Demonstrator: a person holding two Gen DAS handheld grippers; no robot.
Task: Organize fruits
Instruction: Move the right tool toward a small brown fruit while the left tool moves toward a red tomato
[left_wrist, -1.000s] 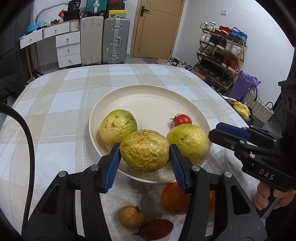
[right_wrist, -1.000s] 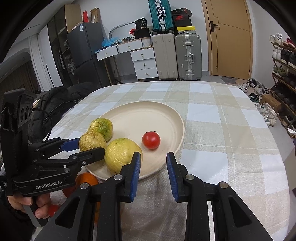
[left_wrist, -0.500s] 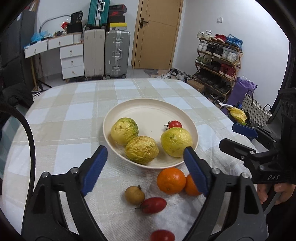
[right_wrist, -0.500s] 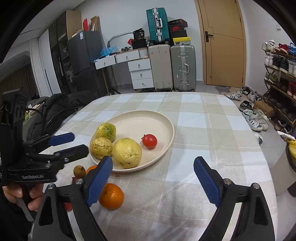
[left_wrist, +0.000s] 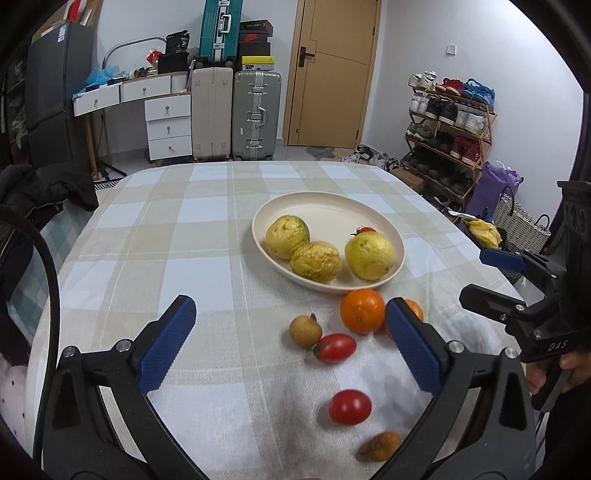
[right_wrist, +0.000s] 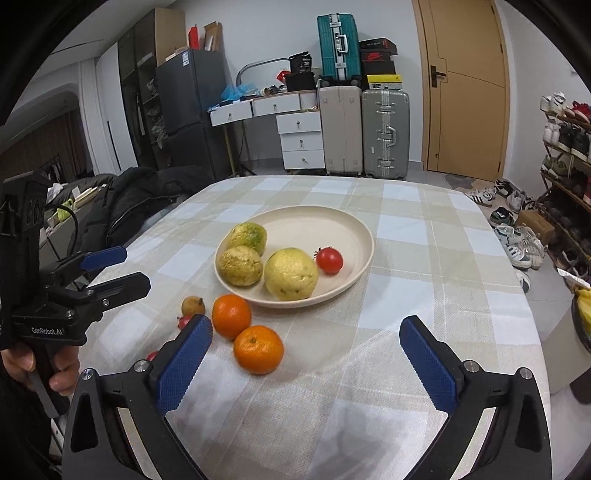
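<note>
A cream plate (left_wrist: 369, 210) (right_wrist: 354, 225) on the checked tablecloth holds three yellow-green guavas (left_wrist: 316, 261) (right_wrist: 291, 274) and a small red tomato (right_wrist: 329, 260). In front of the plate lie two oranges (left_wrist: 362, 311) (right_wrist: 258, 349), two small brown fruits (left_wrist: 304, 330) (left_wrist: 380, 446) and two red tomatoes (left_wrist: 335, 348) (left_wrist: 349, 407). My left gripper (left_wrist: 291, 347) is open and empty, above the loose fruit. My right gripper (right_wrist: 304, 362) is open and empty, near the front orange.
The table edge drops off to the right, where a shoe rack (left_wrist: 448, 125) and a basket (left_wrist: 519, 225) stand. Suitcases (right_wrist: 384, 133), white drawers (right_wrist: 301, 138) and a door (right_wrist: 465, 88) are at the back. A dark jacket (right_wrist: 140, 199) lies left of the table.
My left gripper let go of the middle guava on the plate, opened wide and drew back. My right gripper also opened and pulled back from the plate.
</note>
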